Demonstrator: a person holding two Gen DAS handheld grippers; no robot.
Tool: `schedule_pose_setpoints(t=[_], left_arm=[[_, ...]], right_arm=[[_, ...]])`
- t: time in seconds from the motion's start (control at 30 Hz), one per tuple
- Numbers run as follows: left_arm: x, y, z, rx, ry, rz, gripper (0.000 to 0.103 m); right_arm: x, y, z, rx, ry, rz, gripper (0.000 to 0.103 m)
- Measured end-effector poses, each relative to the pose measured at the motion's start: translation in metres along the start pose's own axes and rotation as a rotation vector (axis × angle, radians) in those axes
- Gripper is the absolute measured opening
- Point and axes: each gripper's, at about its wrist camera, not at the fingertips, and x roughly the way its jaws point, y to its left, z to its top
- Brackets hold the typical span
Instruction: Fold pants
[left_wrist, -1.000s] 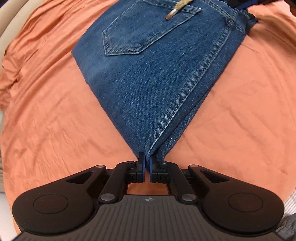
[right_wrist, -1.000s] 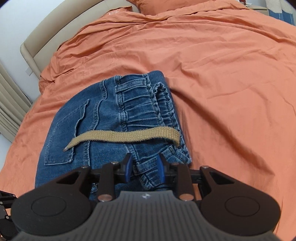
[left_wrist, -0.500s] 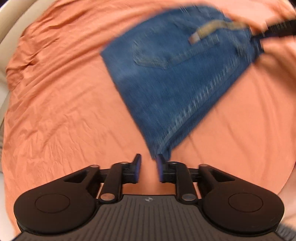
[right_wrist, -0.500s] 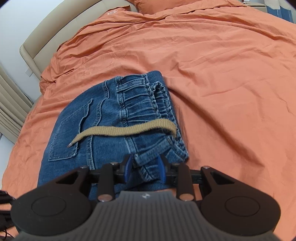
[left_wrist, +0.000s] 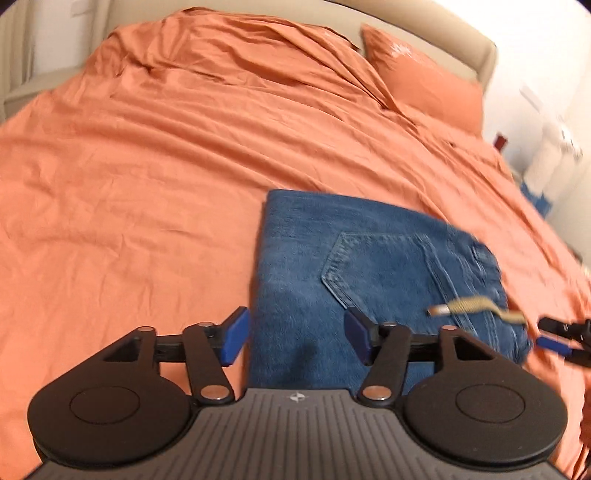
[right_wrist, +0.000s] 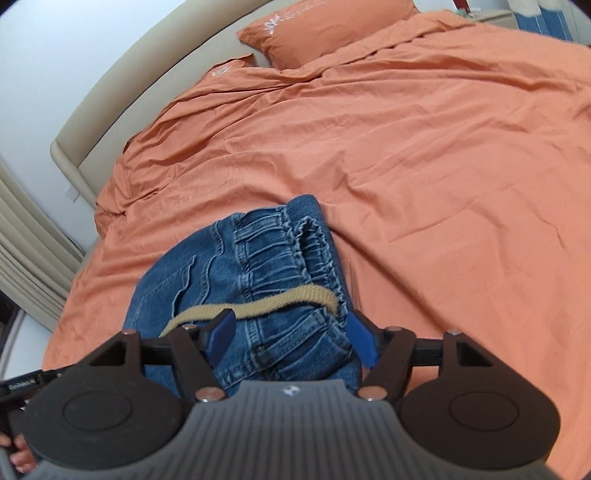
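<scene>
Left wrist view:
counts: 1 folded jeans (left_wrist: 369, 280), 1 tan drawstring (left_wrist: 476, 306), 1 pillow (left_wrist: 424, 85)
jeans place: lower centre-right, flat on orange bedsheet (left_wrist: 147, 177)
left gripper (left_wrist: 295, 334): jaws opening, pads clear of denim, nothing pinched
obstruction: right gripper (left_wrist: 557, 338) tip at right edge, beside waistband
room: bare sheet across left and top

Right wrist view:
counts: 1 jeans (right_wrist: 251, 280), 1 drawstring (right_wrist: 258, 302), 2 pillows
jeans place: lower centre, waistband nearest
right gripper (right_wrist: 290, 338): jaws opening, waistband between pads, not pinched
edges: headboard (right_wrist: 147, 81) upper left; open sheet right
</scene>
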Motion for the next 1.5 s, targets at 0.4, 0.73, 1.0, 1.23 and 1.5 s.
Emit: schedule_pose_setpoints(t=[0.4, 0.73, 1.0, 1.23, 1.5], left_arm=[[0.055, 0.046, 0.014, -0.201, 0.051, -0.126, 0.074], [0.099, 0.07, 0.018, -0.342, 0.149, -0.297, 0.072], [0.113, 0.072, 0.016, -0.355, 0.144, -0.348, 0.071], [0.107, 0.069, 0.013, -0.34, 0.135, -0.339, 0.051], [0.093, 0.052, 0.013, -0.27, 0.084, -0.261, 0.023]], right_arm=[[0.058, -0.02, 0.022, 0.067, 0.084, 0.003, 0.07], [0.09, -0.041, 0.029, 0.157, 0.16, 0.136, 0.069], [0.109, -0.041, 0.037, 0.132, 0.181, 0.182, 0.062], [0.104, -0.033, 0.037, 0.078, 0.167, 0.192, 0.043], [0.091, -0.016, 0.037, -0.025, 0.12, 0.155, 0.031]])
